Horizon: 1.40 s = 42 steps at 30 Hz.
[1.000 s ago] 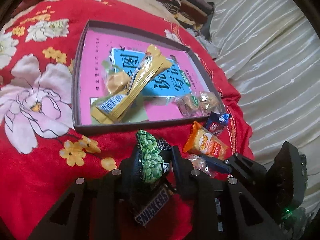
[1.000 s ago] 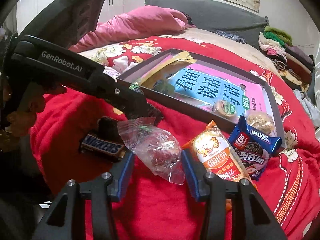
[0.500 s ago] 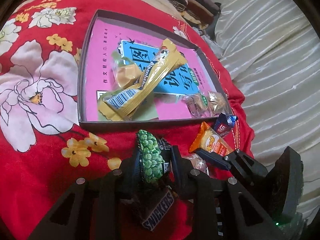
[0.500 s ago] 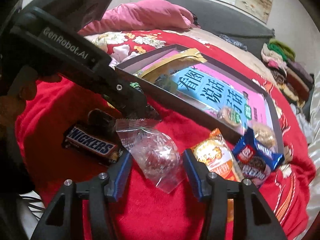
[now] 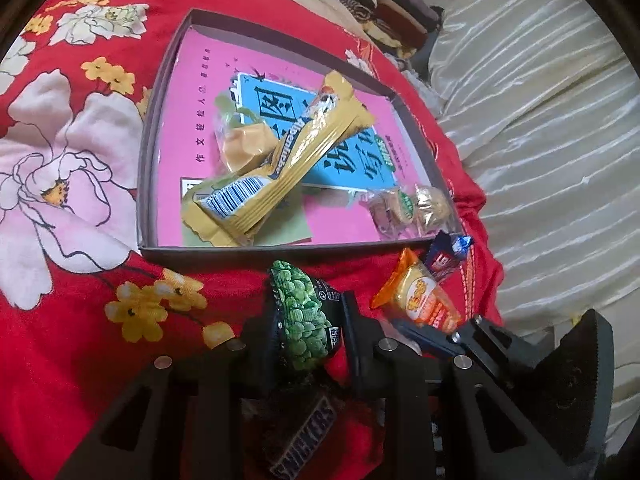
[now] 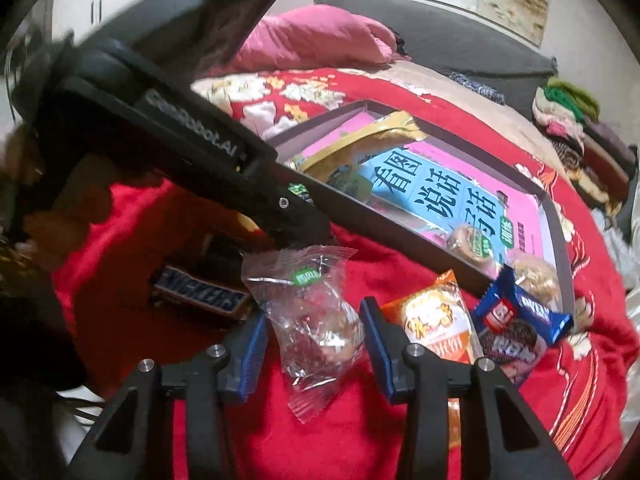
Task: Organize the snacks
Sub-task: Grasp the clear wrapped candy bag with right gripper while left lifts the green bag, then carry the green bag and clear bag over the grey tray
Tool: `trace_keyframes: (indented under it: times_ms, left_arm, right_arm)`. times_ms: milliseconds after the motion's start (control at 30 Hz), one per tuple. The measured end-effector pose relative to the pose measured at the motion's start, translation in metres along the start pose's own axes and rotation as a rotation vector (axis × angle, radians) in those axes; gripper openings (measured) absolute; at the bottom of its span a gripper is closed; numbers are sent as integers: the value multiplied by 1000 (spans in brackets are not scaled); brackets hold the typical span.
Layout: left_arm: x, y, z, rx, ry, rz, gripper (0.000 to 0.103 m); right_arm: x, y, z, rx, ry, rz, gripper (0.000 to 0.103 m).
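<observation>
Now the left tool pinches a green pea packet between its fingers, holding it above a Snickers bar that lies on the red floral bedspread. Just ahead of that tool sits the shallow grey box, holding a long yellow wafer pack and small wrapped cookies. The right tool has just been closing its blue-padded jaws around a clear-wrapped pastry; whether the pads press it I cannot tell. Right of this tool lie an orange rice-cracker pack and a blue Oreo pack, both on the bedspread outside the box.
</observation>
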State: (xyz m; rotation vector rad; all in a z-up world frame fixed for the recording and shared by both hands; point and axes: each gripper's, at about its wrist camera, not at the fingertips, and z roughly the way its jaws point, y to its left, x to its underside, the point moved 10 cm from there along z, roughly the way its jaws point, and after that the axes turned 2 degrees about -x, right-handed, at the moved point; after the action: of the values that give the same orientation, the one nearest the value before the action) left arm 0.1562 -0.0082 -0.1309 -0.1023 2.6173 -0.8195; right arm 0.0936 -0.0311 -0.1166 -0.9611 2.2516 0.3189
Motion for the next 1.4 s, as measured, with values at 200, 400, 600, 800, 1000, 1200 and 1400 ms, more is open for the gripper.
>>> trace_keyframes:
  times_ms: [200, 400, 600, 800, 1000, 1200, 1400]
  left_arm:
    - [-7, -9, -18, 17, -47, 7, 27]
    - [-15, -14, -35, 8, -100, 22, 27]
    - [-16, -15, -38, 7, -103, 29, 27]
    - [-14, -15, -38, 11, -102, 27, 27]
    - [-18, -22, -44, 19, -126, 40, 27]
    - [-28, -31, -60, 17, -177, 60, 27]
    - [-41, -37, -71, 9, -220, 72, 27]
  right_arm:
    - [-11, -11, -25, -40, -71, 99, 42]
    - [-6, -23, -23, -50, -63, 171, 42]
    - [6, -25, -6, -62, 2, 206, 42]
    - [15, -26, 8, -88, 41, 252, 43]
    - [10, -29, -6, -132, -4, 294, 42]
    - [-15, -36, -32, -134, -84, 309, 42]
    - [-32, -61, -48, -98, -138, 349, 42]
